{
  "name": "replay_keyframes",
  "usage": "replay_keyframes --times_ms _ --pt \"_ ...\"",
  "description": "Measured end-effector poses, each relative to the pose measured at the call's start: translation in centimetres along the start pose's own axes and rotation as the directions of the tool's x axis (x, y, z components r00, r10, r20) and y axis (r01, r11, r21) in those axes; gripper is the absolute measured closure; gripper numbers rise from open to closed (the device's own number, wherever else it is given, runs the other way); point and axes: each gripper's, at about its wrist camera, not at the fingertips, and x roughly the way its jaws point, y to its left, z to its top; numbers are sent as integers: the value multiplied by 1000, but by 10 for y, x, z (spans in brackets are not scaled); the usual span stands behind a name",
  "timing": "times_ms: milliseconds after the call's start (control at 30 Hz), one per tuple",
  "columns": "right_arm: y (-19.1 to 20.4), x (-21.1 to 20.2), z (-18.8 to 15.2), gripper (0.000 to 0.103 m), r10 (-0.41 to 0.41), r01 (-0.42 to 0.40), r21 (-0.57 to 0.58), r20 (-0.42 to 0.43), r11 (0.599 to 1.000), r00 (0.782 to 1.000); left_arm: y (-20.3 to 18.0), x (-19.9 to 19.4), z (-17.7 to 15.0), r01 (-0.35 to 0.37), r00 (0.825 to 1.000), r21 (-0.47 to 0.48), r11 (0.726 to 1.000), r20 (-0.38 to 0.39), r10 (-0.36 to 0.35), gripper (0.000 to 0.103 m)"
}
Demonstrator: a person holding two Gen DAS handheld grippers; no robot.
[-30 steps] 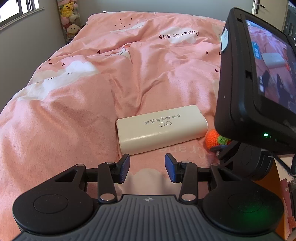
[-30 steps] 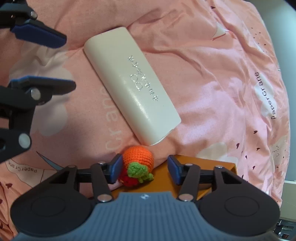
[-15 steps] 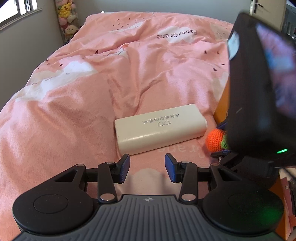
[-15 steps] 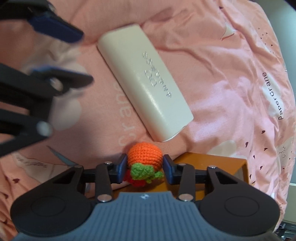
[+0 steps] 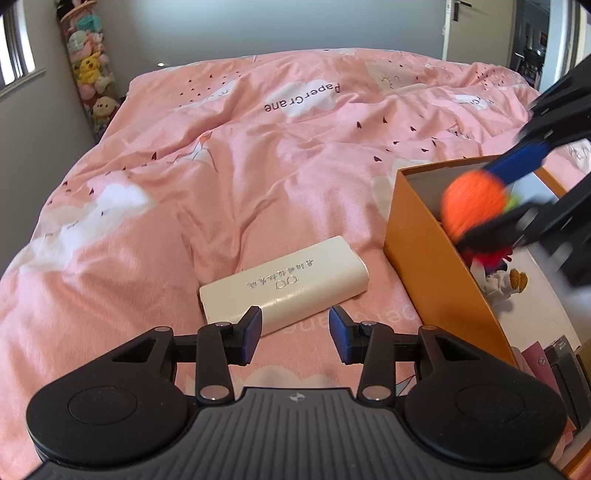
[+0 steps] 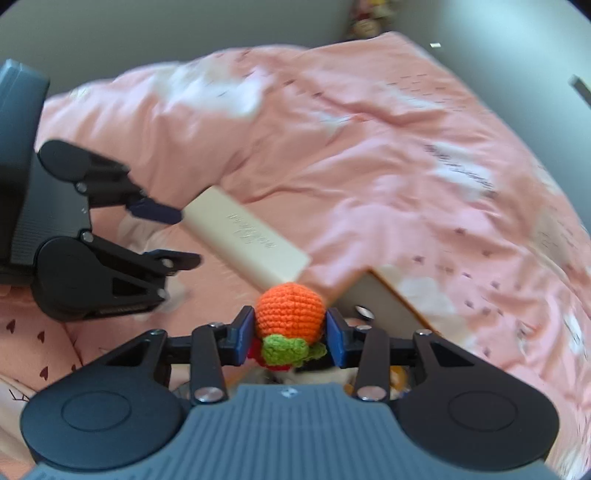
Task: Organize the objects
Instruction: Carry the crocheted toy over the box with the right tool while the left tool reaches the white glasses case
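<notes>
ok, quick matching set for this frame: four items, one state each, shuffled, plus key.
Items:
1. crochet ball
2. cream case
3. orange box
4. left tool

States:
A. open, nothing between its pads
B. lying flat on the pink duvet
C. clamped in the right tool
D. standing on the bed, toys inside

Pairs: 1-C, 2-B, 3-D, 4-A

A pink duvet (image 5: 229, 177) printed with white clouds and the words "PaperCrane" is lying rumpled across the frame. At the upper left a tall column of stuffed toys (image 5: 88, 70) is standing against the grey wall (image 5: 258, 26), beside a window (image 5: 14, 55). A door (image 5: 452, 29) is showing at the upper right.
</notes>
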Motion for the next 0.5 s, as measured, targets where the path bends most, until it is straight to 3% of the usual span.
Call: replay_keyframes --times_ms 200,267,500 --pt "-32 -6 -39 60 -65 70 114 -44 991 997 -4 -2 4 15 1000 138 990 6 -16 53" --pt "-40 -2 -53 60 -71 81 139 -75 987 995 -7 -1 7 21 1000 213 977 -2 -21 36" --pt "-55 4 -85 60 -60 81 159 -128 984 990 -11 11 23 90 995 469 879 -69 -65 30"
